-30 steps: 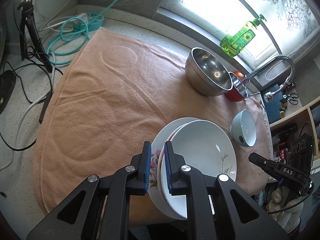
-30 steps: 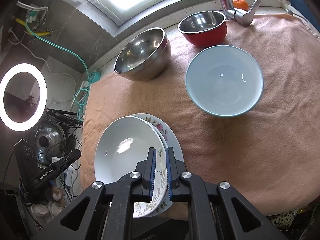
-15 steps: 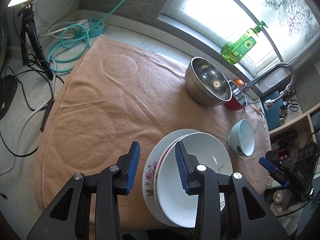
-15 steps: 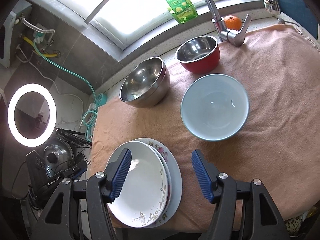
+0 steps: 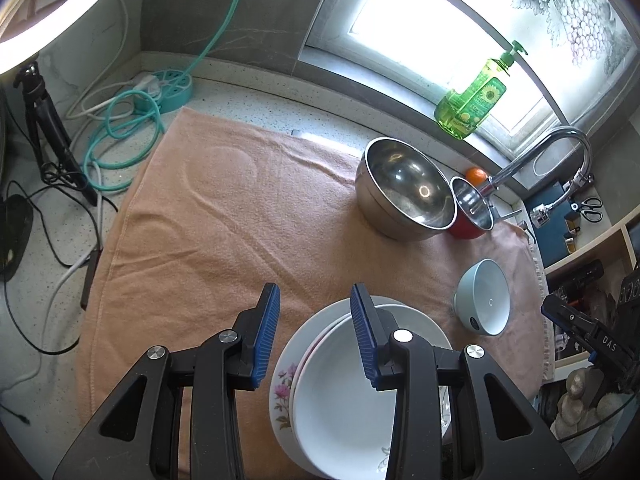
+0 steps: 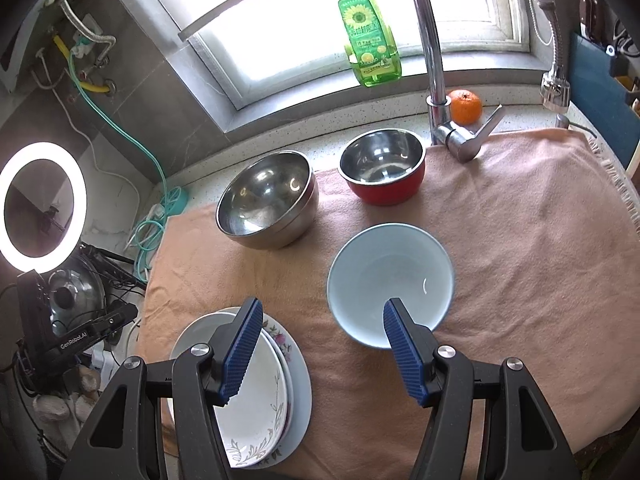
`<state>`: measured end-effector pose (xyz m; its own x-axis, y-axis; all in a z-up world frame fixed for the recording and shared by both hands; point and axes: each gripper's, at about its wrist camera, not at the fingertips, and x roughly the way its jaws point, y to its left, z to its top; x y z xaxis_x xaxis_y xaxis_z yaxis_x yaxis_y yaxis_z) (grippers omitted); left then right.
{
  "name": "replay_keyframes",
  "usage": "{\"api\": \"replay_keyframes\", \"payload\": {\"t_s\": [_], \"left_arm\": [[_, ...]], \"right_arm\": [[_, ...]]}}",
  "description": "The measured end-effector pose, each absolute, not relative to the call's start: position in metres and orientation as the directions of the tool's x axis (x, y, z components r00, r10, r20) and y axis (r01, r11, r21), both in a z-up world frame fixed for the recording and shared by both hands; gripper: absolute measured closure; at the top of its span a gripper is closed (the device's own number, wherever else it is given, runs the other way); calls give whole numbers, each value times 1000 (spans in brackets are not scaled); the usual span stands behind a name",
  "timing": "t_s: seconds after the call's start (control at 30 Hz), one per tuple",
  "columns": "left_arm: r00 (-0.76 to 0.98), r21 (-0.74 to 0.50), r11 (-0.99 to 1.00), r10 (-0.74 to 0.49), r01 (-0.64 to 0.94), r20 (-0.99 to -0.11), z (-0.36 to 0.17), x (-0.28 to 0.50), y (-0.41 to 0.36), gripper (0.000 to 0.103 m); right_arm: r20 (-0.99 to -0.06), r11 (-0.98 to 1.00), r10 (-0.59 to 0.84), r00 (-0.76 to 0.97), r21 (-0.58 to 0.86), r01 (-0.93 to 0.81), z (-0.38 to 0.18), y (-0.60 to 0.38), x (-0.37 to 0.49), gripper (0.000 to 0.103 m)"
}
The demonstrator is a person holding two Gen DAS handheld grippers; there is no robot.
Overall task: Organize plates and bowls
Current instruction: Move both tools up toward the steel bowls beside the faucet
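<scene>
Plates [image 6: 256, 396] sit stacked at the lower left of the right wrist view, on the peach towel [image 6: 520, 260]. Left gripper [image 5: 316, 332] and right gripper [image 6: 320, 354] both hang above it with jaws apart, gripping nothing. Pale blue bowl [image 6: 390, 280] stands at frame centre, steel bowl [image 6: 268, 200] and red bowl [image 6: 382, 166] beyond.

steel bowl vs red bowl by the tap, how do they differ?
The steel bowl is bare metal outside; the red bowl is red outside. The steel bowl is wider. The steel bowl tilts toward the camera; the red bowl sits level. Both are empty, steel-lined, upright on the towel.
</scene>
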<state>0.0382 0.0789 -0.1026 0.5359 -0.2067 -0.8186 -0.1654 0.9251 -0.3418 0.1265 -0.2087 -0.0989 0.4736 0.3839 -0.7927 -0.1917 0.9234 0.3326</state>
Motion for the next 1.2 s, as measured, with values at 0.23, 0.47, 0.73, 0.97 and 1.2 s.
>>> {"api": "replay_keyframes", "payload": {"t_s": [0.23,0.47,0.73,0.97,1.2], "left_arm": [[553,-329,931,-192,-159,-811,-96,57,75,68],[556,-336,930,-203,-148,-806,-96,75,69,68],[543,-361,922,-235,-137,-806,-101,100,59,68],[518,-411,899,-283,-150,-808,-112,123,53,71],[511,-407,900,-280,-154,-813,-119,140,49,75]], "right_arm": [[-777,919,395,491,324,-226,-87,-208,153,45],[-774,904,427,468,357,-235,-86,-204,177,52],[-784,881,473,403,410,-238,-95,-192,210,67],[-779,850,527,340,490,-195,-110,-180,240,78],[-788,847,532,311,495,-194,-122,-163,264,84]]}}
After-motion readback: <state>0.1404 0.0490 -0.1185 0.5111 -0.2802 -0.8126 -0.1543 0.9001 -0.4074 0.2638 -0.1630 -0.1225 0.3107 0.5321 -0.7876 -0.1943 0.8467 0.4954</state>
